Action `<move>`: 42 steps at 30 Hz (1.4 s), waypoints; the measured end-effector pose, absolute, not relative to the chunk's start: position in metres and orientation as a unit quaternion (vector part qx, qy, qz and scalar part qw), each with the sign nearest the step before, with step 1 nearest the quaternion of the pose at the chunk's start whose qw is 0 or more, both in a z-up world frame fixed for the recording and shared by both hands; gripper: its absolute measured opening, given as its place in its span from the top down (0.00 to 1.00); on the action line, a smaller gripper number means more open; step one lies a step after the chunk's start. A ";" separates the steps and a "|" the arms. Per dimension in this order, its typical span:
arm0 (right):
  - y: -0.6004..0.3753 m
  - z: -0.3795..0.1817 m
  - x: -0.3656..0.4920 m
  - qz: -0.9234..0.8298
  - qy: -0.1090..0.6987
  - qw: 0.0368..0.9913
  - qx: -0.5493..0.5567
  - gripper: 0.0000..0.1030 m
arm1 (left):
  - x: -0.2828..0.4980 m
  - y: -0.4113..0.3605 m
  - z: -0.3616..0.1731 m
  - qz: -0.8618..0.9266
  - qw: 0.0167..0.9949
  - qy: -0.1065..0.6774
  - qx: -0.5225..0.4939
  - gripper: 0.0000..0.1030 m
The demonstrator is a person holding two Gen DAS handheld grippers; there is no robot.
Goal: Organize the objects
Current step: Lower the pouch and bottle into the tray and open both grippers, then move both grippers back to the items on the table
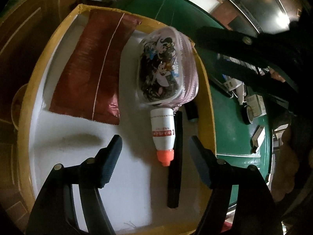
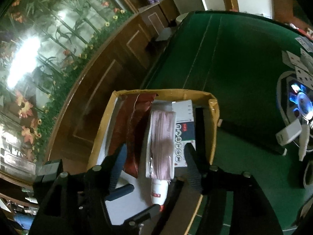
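Note:
A yellow cardboard box [image 1: 207, 90] with a white floor sits on the green table. In it lie a red foil bag [image 1: 92, 68], a pink cartoon-print pencil case [image 1: 164, 66], a white bottle with an orange cap [image 1: 163, 135] and a black marker [image 1: 175, 160]. My left gripper [image 1: 154, 152] is open and empty above the bottle. In the right wrist view the box [image 2: 213, 125] also holds a white and blue carton [image 2: 184, 125] beside the pencil case [image 2: 162, 143] and the bottle [image 2: 159, 192]. My right gripper [image 2: 153, 156] is open and empty over the box.
On the green table [image 1: 228, 133] right of the box lie a white charger [image 1: 232, 85], a small carton [image 1: 256, 105] and a black tape roll [image 1: 247, 115]. A dark sleeve [image 1: 254, 58] reaches across. Playing cards [image 2: 297, 62] and a blue-lit device [image 2: 303, 101] lie far right.

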State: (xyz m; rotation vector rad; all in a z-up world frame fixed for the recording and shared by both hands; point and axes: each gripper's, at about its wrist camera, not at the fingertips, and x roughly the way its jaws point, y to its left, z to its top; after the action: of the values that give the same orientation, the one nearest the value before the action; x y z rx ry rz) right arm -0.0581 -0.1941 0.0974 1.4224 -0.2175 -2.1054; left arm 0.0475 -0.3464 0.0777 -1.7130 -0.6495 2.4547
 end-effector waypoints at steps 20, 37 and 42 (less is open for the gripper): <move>0.017 0.071 0.013 -0.834 -0.169 0.123 0.510 0.21 | 0.014 -0.232 0.109 0.802 0.115 -0.170 -0.561 0.22; 0.108 0.073 0.060 -0.840 -0.202 0.043 0.502 0.21 | -0.118 -0.116 0.076 0.812 0.148 0.006 -0.564 0.22; 0.126 0.069 0.069 -0.836 -0.216 0.015 0.505 0.21 | -0.144 -0.106 0.056 0.812 0.147 0.026 -0.565 0.22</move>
State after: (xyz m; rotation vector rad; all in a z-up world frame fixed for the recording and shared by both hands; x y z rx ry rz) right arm 0.0693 0.1261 0.0691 1.5705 -0.6731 -2.6010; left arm -0.1437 -0.1059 0.0558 -1.6261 0.0750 2.3362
